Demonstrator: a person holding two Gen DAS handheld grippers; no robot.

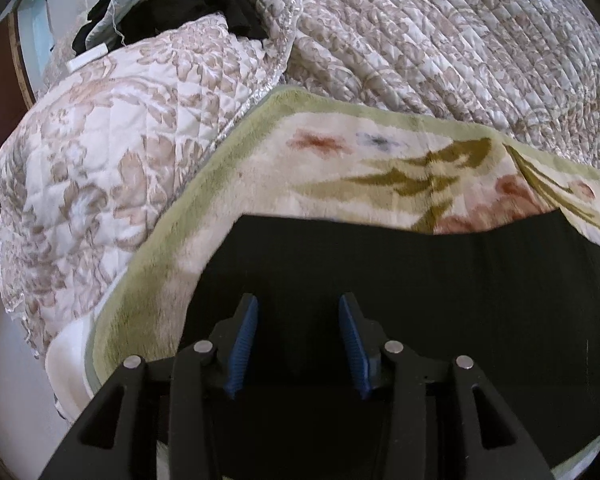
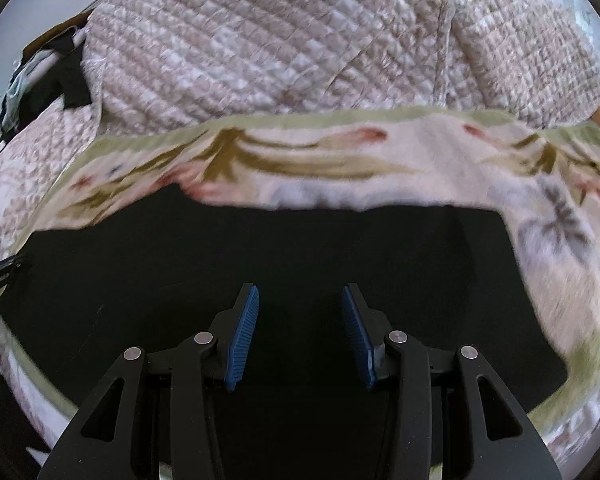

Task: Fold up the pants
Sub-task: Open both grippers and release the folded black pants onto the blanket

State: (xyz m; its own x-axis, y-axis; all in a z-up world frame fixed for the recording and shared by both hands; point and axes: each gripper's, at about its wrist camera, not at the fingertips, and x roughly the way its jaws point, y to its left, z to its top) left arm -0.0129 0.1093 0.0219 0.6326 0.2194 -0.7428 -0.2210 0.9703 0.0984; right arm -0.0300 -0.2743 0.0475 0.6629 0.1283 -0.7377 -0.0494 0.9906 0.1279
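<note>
Black pants (image 1: 420,300) lie flat on floral blanket (image 1: 260,184); left tool (image 1: 298,312) and right tool (image 2: 300,304) gape (nothing gripped)

Left hand-held gripper (image 1: 298,344) jaws apart, empty; right hand-held gripper (image 2: 300,338) likewise.

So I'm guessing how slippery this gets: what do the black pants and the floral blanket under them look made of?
Black pants: a smooth, matte, thin fabric, probably a knit; it lies flat with hardly a wrinkle. Floral blanket: plush fleece, judging by its fuzzy pile and soft, blurred print edges.
</note>
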